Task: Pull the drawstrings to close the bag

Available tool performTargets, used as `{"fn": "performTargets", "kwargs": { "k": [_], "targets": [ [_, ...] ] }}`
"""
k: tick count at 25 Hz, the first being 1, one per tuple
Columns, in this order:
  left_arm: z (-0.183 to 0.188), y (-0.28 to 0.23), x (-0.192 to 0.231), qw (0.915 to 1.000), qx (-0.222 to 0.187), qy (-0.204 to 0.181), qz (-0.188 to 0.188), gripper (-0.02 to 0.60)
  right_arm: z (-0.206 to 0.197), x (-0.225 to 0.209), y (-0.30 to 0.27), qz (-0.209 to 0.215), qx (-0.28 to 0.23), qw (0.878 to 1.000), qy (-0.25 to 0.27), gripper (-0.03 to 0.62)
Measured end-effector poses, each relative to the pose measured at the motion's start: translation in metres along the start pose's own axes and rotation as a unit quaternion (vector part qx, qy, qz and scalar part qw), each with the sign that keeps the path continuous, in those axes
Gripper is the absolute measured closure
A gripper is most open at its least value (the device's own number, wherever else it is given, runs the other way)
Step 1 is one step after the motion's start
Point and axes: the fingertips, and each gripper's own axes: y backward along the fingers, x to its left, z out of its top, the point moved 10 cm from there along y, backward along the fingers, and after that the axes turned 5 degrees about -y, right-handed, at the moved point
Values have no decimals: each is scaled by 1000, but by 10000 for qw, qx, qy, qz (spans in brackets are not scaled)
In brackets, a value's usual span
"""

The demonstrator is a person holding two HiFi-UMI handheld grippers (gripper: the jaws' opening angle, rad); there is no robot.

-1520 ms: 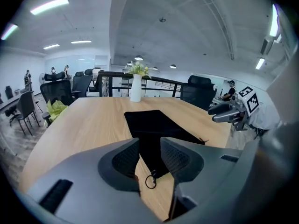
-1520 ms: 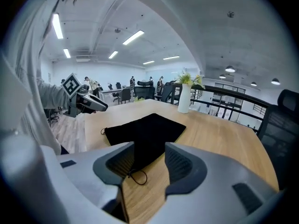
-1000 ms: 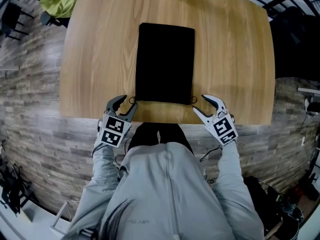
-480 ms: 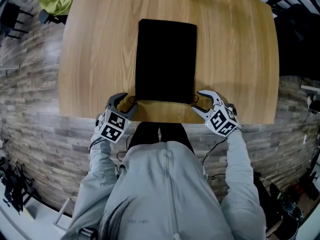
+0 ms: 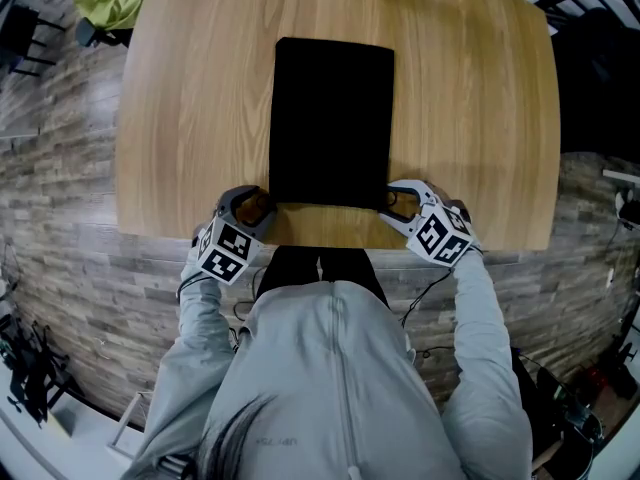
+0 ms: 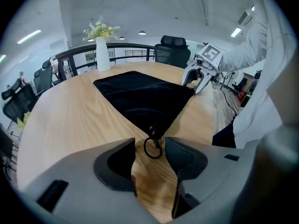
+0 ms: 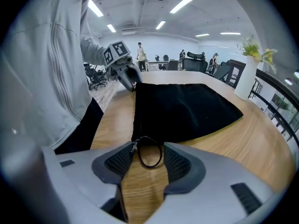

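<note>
1. A black bag (image 5: 332, 118) lies flat on a wooden desk (image 5: 190, 98), with its near edge just ahead of both tools.
2. The left tool (image 5: 252, 205) tilts down at the bag's near left corner. Its jaws have just been opening and now stand wide apart. The left drawstring loop (image 6: 153, 148) lies on the desk between them and is not pinched.
3. The right tool (image 5: 396, 201) tilts down at the near right corner, also with its jaws spread. The right drawstring loop (image 7: 150, 156) lies between its ribbed pads, unclamped.
</note>
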Motion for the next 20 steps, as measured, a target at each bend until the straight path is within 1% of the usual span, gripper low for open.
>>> {"fn": "performTargets", "kwargs": {
  "k": [6,8,10,11,15,17,20],
  "targets": [
    [3,0,2,10000,68,-28,-25,374,1,-1,1,-22,-9,9999,-116,387],
    [3,0,-1,10000,64,-27,-26,395,0,0,2,-51,-5,9999,-89,408],
    [2,1,-3,10000,32,25,1,421,-1,2,3,-137,-8,9999,-57,497],
    [1,2,-3,10000,6,69,28,441,-2,3,3,-184,-21,9998,-68,513],
    [-3,3,-4,9997,-76,229,79,515,-3,5,3,-344,-69,9992,-171,561],
    [-3,2,-4,9996,-64,273,56,542,-5,4,4,-405,-113,9988,-255,566],
    [-3,3,-4,9993,-56,369,70,551,-6,7,4,-537,-155,9979,-339,568]
  ]
}}
